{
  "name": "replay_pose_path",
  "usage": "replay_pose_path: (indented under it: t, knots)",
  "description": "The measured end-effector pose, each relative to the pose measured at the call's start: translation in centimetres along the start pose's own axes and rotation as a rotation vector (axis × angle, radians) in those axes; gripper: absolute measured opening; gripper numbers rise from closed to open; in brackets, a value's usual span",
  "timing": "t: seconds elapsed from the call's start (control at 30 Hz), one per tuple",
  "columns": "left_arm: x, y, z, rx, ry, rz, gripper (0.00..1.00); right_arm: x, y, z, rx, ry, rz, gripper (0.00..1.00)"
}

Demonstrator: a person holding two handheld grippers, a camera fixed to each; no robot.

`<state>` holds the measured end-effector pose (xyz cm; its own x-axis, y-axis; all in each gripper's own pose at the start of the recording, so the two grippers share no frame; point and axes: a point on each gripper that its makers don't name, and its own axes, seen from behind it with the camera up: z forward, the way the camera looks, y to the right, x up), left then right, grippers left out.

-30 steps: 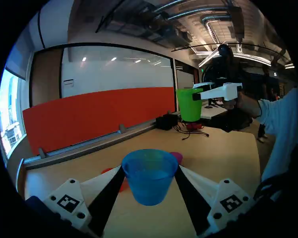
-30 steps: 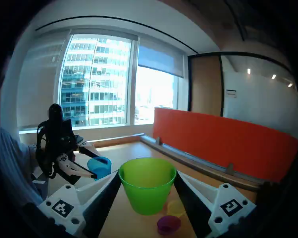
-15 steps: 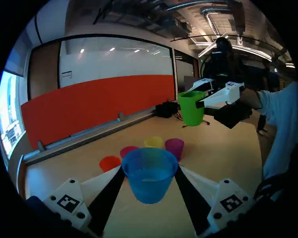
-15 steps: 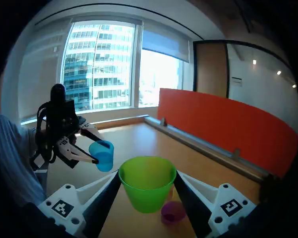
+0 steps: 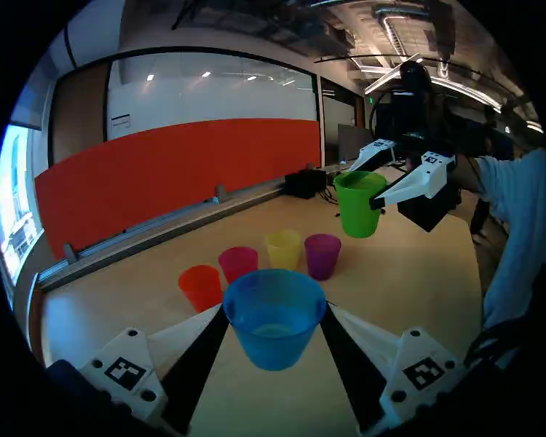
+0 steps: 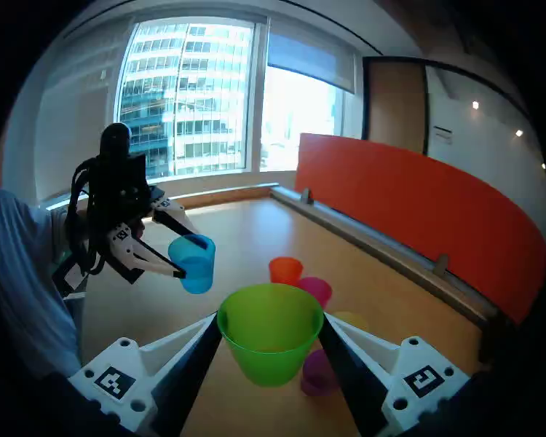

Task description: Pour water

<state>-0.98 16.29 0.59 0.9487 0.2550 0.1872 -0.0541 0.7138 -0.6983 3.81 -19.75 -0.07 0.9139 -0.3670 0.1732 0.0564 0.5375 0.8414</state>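
In the left gripper view my left gripper (image 5: 274, 320) is shut on a blue cup (image 5: 274, 317) with water in its bottom, held upright above the wooden table (image 5: 411, 277). Farther off on the right, the right gripper (image 5: 360, 195) holds a green cup (image 5: 358, 202) in the air. In the right gripper view my right gripper (image 6: 271, 333) is shut on that green cup (image 6: 271, 331), which looks empty inside. To the left there, the left gripper (image 6: 189, 264) carries the blue cup (image 6: 194, 264).
A row of small cups stands on the table: orange (image 5: 201, 286), pink (image 5: 238, 263), yellow (image 5: 283, 248), purple (image 5: 322, 256). An orange divider panel (image 5: 164, 175) runs along the table's far edge. Black cables (image 5: 307, 182) lie at its end. Large windows (image 6: 193, 95) face the right gripper view.
Both views have tipped downward, bringing the row of small cups into sight. The green cup has come lower and nearer the blue cup. Both grips stay as they were.
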Motion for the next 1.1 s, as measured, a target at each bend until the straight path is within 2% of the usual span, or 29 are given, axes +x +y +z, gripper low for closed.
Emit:
replay_pose_path:
  t: [0.67,1.1]
  knots:
    - [-3.5,0.0,1.0,-0.025,-0.12,0.019,0.87,-4.1,-0.5,1.8,0.027,-0.102,0.003,0.93]
    - [-6.5,0.4,2.3,-0.057,-0.211,0.037,0.87,-6.3,-0.7,2.6,0.032,-0.133,0.01,0.93]
